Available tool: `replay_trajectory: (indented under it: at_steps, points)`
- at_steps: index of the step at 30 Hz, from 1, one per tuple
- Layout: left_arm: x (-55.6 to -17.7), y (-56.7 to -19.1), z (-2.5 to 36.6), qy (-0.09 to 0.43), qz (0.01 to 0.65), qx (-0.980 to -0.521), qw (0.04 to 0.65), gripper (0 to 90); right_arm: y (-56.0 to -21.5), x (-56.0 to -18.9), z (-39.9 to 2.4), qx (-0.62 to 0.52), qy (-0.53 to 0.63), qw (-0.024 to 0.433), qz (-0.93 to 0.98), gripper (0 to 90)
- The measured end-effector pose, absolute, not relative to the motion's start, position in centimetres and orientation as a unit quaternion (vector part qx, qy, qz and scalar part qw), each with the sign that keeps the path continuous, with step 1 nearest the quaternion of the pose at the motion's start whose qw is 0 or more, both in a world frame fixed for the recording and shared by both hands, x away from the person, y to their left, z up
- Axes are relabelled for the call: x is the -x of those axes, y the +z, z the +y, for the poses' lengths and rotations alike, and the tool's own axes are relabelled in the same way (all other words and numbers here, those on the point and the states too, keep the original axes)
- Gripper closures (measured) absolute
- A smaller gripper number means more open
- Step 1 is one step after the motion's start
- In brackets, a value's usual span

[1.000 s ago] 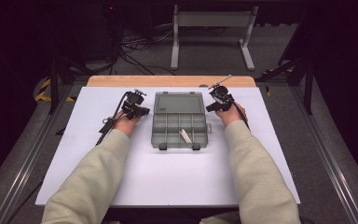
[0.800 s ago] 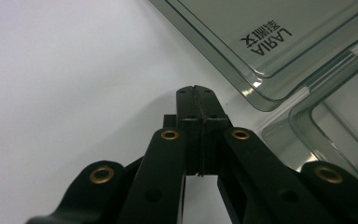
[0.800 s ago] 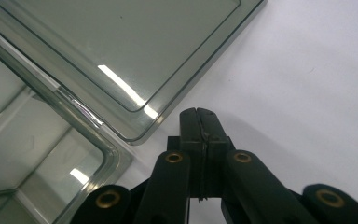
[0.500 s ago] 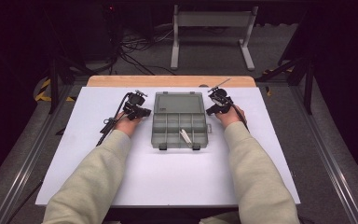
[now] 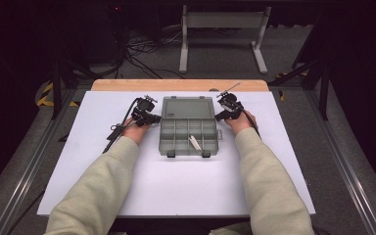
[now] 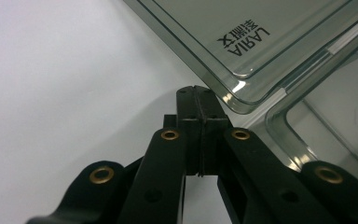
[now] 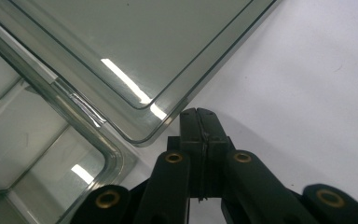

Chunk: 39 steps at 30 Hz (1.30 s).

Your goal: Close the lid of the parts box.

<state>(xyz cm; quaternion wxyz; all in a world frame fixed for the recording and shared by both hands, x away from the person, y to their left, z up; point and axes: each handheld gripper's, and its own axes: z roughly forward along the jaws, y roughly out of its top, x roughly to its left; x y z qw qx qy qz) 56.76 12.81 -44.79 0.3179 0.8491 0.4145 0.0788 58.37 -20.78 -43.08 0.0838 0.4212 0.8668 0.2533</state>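
Organizer box [image 5: 186, 126] glossy clear plastic; table [image 5: 127, 186] matt white.

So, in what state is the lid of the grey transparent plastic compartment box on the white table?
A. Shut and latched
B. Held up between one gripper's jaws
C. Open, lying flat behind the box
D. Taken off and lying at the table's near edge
C: the lid lies flat on the white table behind the grey transparent plastic compartment box, whose compartments are uncovered.

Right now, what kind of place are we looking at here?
Probably a lab recording setup, not a home: a white table in a dark room, cables on the floor behind, a metal frame alongside, and handheld grippers flanking a clear organizer box.
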Motion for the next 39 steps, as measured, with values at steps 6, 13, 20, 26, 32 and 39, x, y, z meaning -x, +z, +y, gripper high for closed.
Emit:
replay_trajectory:
  at_steps: [6,13,20,26,32,39]
  points:
    - [-56.9,-44.8,12.8,0.084,0.415,-0.848,0.319,89.5,-43.1,-58.5,-20.7,-0.421,0.254,0.084,0.867,90.0]
    - [-57.1,-44.9,12.6,0.089,0.418,-0.844,0.324,89.5,-43.2,-58.9,-20.7,-0.424,0.26,0.086,0.863,90.0]
    - [-57.5,-44.9,12.2,0.094,0.421,-0.844,0.319,89.5,-43.2,-59.4,-20.5,-0.424,0.259,0.091,0.863,90.0]
    - [-57.8,-44.9,12.0,0.1,0.423,-0.842,0.319,89.5,-43.2,-59.7,-20.4,-0.424,0.263,0.094,0.862,90.0]
    - [-58.0,-44.9,11.9,0.106,0.422,-0.842,0.318,89.5,-43.2,-59.7,-20.3,-0.423,0.264,0.1,0.861,90.0]
    - [-58.0,-44.9,11.9,0.114,0.413,-0.844,0.321,89.5,-43.3,-59.7,-20.3,-0.427,0.271,0.104,0.856,90.0]
